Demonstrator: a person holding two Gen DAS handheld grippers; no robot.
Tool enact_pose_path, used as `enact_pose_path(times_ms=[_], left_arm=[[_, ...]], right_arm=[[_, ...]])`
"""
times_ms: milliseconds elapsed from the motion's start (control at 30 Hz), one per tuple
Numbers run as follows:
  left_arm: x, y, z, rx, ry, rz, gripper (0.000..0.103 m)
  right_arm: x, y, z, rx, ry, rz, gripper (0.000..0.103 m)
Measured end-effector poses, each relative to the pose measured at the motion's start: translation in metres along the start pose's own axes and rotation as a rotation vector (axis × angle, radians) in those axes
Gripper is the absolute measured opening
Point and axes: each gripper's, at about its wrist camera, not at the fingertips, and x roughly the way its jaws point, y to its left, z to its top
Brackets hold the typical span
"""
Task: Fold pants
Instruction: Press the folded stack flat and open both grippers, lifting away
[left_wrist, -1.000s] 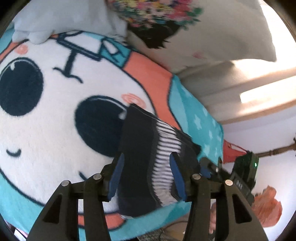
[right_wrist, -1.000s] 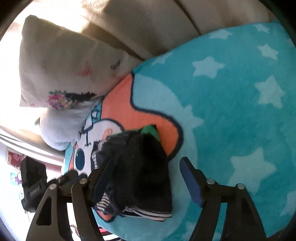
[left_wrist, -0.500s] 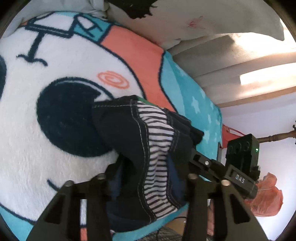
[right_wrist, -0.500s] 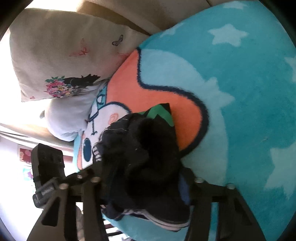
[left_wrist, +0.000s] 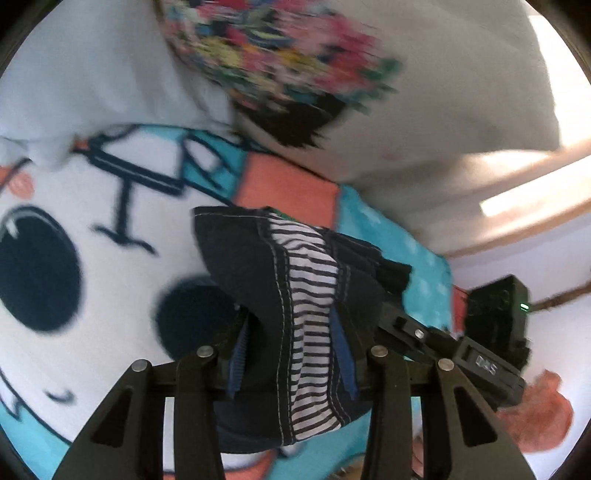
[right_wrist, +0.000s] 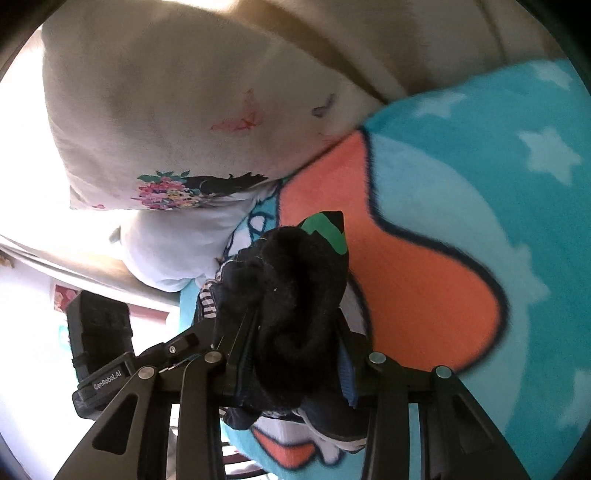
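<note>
The pants (left_wrist: 269, 295) are a small dark navy bundle with a black-and-white striped panel, lifted a little above a cartoon blanket (left_wrist: 92, 229). My left gripper (left_wrist: 291, 365) is shut on one end of the bundle. My right gripper (right_wrist: 295, 369) is shut on the other end, where fuzzy black fabric with a green patch (right_wrist: 325, 232) bulges between the fingers. The right gripper's body (left_wrist: 480, 354) shows in the left wrist view. The left gripper's body (right_wrist: 110, 354) shows in the right wrist view.
A cream pillow with a floral print (right_wrist: 166, 122) and a pale blue pillow (right_wrist: 166, 247) lie at the blanket's far edge. The teal, star-patterned part of the blanket (right_wrist: 498, 184) spreads to the right. A beige sofa back (right_wrist: 332, 37) is behind.
Both grippers were open around the bundle a second ago, closed on it half a second ago, and now hold it raised and moved toward the pillows.
</note>
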Motion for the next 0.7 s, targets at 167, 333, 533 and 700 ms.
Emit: enact_pose_path(times_ms=[167,333,533,700], left_arm=[[0.014,0.041,0.006,-0.111,0.046,0.122,0.045],[-0.022,0.04,-0.015,-0.106,-0.033,0.109,0.045],[-0.037,0.039,-0.042,-0.103,-0.053,0.141,0.047],[-0.033,0.038,-0.063,-0.067,-0.023,0.179,0.047]], right_arm=[[0.035,0.001,0.006,-0.043,0.024,-0.156,0.06],[-0.007,0.012,0.001,-0.035,-0.07,-0.162,0.06],[-0.007,0.058,-0.012,-0.152,-0.072,-0.1,0.06],[0.037,0.057,-0.027,-0.238,-0.006,-0.293,0.06]])
